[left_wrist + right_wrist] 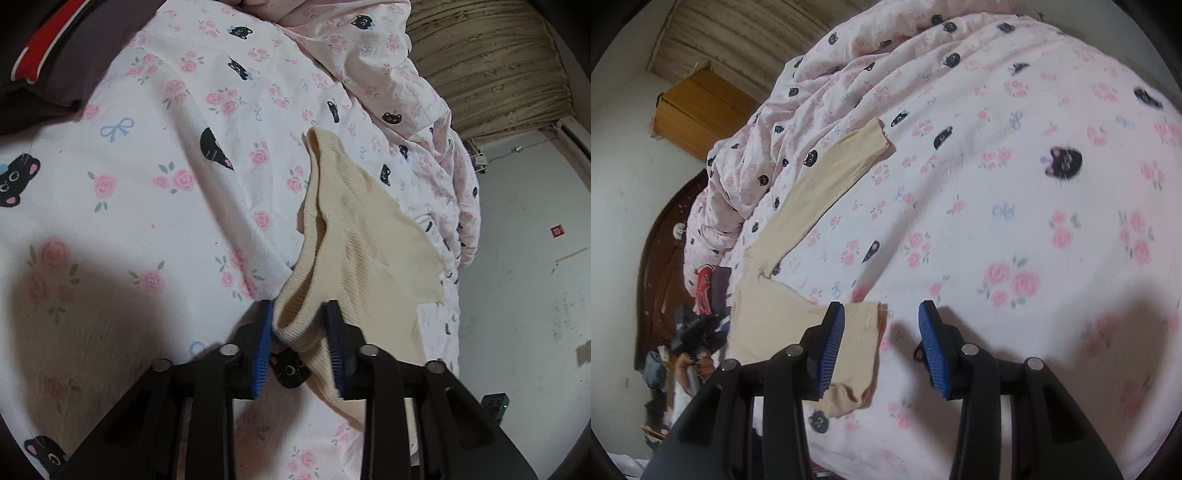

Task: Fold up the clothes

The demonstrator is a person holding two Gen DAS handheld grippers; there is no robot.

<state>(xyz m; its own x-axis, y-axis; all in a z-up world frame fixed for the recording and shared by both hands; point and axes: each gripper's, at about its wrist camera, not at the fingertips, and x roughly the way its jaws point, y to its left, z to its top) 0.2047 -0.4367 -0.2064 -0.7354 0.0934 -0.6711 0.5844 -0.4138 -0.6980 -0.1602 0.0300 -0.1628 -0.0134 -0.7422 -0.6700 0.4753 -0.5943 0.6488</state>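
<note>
Ribbed cream knit garment (354, 236) bunched between left tool (299, 332) pads.

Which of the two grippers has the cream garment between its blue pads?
The left gripper: the cream garment's ribbed hem sits pinched between its pads. The right gripper stands open over the floral bedsheet, the garment only beside one pad.

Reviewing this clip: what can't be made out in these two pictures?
- Left wrist view: whether the left gripper pinches the cream garment; its hem sits between the pads, contact unclear.
- Garment's near end: behind the gripper body and the bottom edge.
- Right wrist view: garment's lower corner behind the right gripper, which is open.
- Clutter at left: too small and blurred.
</note>
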